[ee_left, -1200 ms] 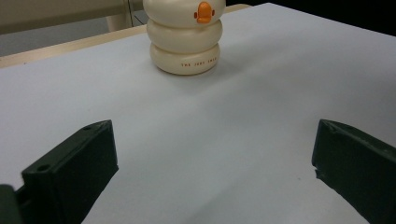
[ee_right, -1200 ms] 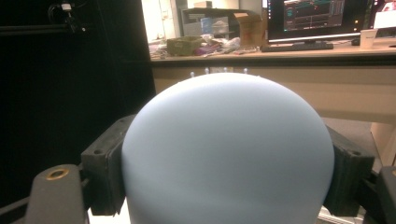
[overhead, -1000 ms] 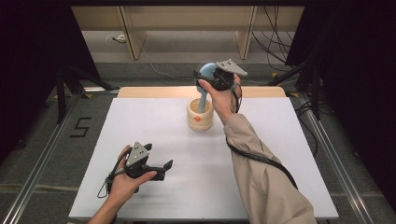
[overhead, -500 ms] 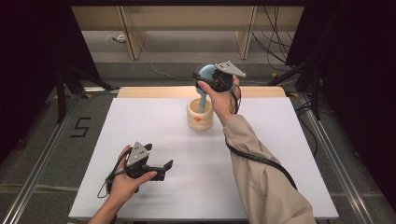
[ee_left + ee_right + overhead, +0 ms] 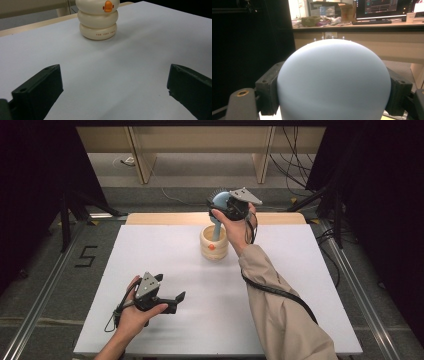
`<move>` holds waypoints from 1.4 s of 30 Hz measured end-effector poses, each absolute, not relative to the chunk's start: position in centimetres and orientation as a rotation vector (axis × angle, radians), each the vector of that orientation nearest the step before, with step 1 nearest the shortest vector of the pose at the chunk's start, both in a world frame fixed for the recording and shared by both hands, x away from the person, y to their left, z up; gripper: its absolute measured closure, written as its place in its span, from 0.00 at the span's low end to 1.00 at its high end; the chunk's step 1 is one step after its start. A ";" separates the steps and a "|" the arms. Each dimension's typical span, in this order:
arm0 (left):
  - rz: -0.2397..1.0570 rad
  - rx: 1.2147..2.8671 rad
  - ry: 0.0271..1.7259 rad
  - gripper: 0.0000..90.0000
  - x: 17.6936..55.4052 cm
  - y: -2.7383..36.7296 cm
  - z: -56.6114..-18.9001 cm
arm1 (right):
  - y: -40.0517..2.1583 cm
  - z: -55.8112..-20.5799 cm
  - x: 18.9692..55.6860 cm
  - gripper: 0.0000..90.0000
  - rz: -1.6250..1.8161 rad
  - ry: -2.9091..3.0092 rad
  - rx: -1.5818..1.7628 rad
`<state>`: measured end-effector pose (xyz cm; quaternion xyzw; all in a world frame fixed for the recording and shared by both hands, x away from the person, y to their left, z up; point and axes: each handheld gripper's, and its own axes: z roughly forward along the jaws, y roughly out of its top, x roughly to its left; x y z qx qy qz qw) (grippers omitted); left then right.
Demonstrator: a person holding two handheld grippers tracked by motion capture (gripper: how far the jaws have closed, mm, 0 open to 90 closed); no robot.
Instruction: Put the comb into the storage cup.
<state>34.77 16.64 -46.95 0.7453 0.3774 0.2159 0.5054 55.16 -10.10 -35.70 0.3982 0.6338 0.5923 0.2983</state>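
A cream ribbed holder (image 5: pixel 214 247) with an orange beak stands on the white table (image 5: pixel 300 285), toward the far middle. A light-blue brush (image 5: pixel 218 200) stands with its handle down in the holder. My right gripper (image 5: pixel 226 206) is shut on the brush's round head above the holder. In the right gripper view the blue brush head (image 5: pixel 334 75) sits between the two black pads (image 5: pixel 268 92). My left gripper (image 5: pixel 176 301) rests open at the near left of the table, nothing between its jaws. In the left gripper view the holder (image 5: pixel 98 22) stands ahead of the open left gripper (image 5: pixel 115 85).
A wooden strip (image 5: pixel 165 218) runs along the table's far edge. Cables (image 5: pixel 280 292) trail from the right sleeve across the table. Metal rails (image 5: pixel 45 290) flank the table on the floor. Beyond the brush stands a desk with a monitor (image 5: pixel 384 7).
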 end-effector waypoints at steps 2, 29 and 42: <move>0.522 1.799 0.911 0.00 34.8 16.6 -47.0 | -10.1 -35.8 55.2 0.23 1.574 1.682 1.057; 0.526 1.800 0.906 0.00 34.8 16.6 -47.0 | -9.5 -36.6 54.9 0.23 1.559 1.672 1.020; 0.531 1.798 0.908 0.00 34.8 16.6 -46.9 | -9.7 -37.2 55.1 0.23 1.555 1.662 1.032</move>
